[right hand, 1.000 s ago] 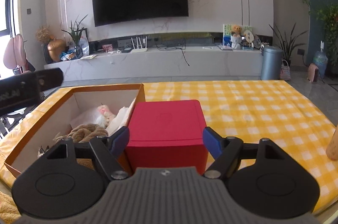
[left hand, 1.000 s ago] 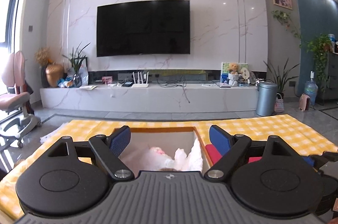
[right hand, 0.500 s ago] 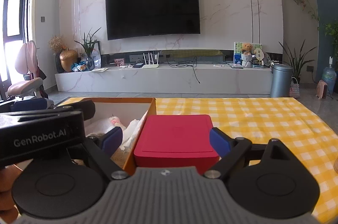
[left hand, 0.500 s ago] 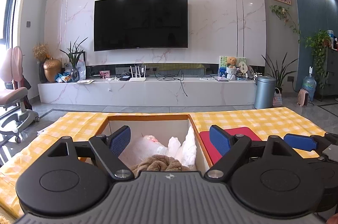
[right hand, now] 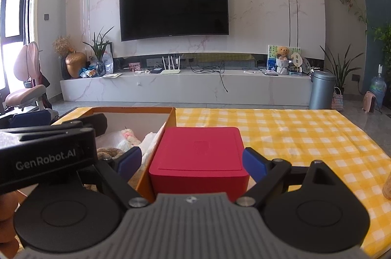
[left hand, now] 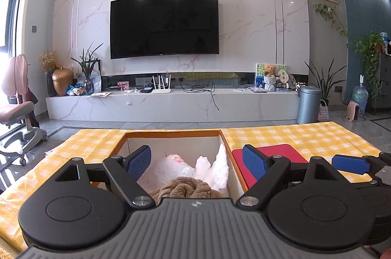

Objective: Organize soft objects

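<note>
The left gripper (left hand: 196,161) is held above an open cardboard box (left hand: 171,134) with orange outer walls and a pale interior. Its jaws are spread wide and nothing is gripped between the blue, ribbed pads (left hand: 139,162). The soft objects are contained in the box: a brown, coarsely knotted plush item (left hand: 185,188) is seen nearest the camera, white crinkled plastic bags (left hand: 215,168) are stacked against the right wall, and a small pink-and-white fluffy item (left hand: 176,157) lies on a white mesh-textured wrap toward the back.

The right gripper (right hand: 191,162) is positioned over a red box (right hand: 199,153) — a rigid, matte, square container with rounded corners and a recessed lid panel. The jaws are released; the blue pads (right hand: 253,163) flank the red box on either side, and contact with its walls cannot be determined. The red box stands directly beside the right wall of the cardboard box (right hand: 171,120), apparently touching it.

Both containers rest on a yellow-and-white checked tablecloth (right hand: 293,136) of smooth, flat weave. In the right wrist view, the body of the left gripper (right hand: 46,153) — black, with white lettering — is seen over the left part of the cardboard box.
</note>
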Motion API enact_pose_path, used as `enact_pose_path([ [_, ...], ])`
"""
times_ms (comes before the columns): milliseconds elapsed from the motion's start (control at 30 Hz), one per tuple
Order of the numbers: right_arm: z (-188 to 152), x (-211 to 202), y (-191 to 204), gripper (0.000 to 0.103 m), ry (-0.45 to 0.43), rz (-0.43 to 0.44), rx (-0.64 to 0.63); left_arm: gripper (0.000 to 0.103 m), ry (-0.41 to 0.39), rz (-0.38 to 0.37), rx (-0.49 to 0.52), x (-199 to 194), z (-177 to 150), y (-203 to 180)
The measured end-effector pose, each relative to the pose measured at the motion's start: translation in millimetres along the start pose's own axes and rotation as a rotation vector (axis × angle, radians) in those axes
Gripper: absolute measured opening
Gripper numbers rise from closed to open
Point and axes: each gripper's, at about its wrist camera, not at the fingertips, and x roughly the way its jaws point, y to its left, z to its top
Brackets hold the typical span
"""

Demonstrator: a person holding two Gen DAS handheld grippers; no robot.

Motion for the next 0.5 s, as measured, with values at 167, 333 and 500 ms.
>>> enact_pose_path([
  [167, -0.5, -0.4, -0.9, 0.088, 0.001, -0.010, 0.004, 0.099, 0.012, -0.005, -0.010, 0.6, 0.4, 0.9],
  [333, -1.0, -1.0, 0.0, 0.088, -0.010, -0.035, 0.008, 0.099, 0.014, -0.009, -0.013, 0.5, 0.8, 1.6],
  [500, -2.0, -1.0, 0.8, 0.088, -0.007, -0.038, 0.007, 0.099, 0.021, -0.002, -0.008, 1.2, 1.1, 1.1],
])
